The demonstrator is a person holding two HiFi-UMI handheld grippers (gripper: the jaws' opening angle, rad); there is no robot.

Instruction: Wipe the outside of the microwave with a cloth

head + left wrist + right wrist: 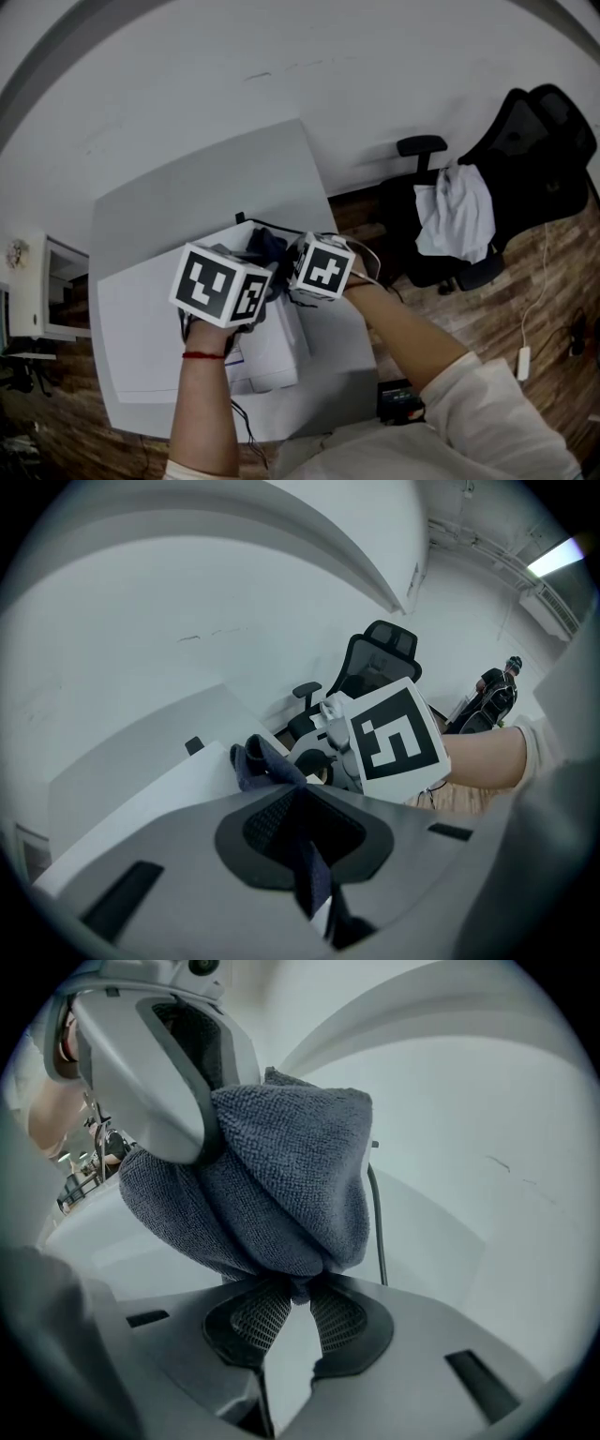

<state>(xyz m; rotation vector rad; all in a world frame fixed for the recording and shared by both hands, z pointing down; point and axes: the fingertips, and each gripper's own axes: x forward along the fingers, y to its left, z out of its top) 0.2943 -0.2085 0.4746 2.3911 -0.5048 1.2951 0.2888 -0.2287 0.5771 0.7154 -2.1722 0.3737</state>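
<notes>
Table (pixel 141 319): white, microwave (pixel 277 354) on it, a white box right under both hands. Cloth (pixel 266 246): dark blue, bunched betw. the two grippers over microwave's far top edge; whether it touches top, can't tell. Cloth's long axis runs left-right, gripper to gripper. Left gripper (pixel 302 841): jaws together, clamped on one end of cloth. Right gripper (pixel 292 1290): jaws pinch other end, bulk of cloth bulging ahead of pads. Judgement: both hands equally near; microwave surface lies below jaws, so next move likely = press cloth down, drag across top.

Dim, flat, greyish light; fisheye warp w/ dark corners (strip light (pixel 555 557) glows top right).
</notes>
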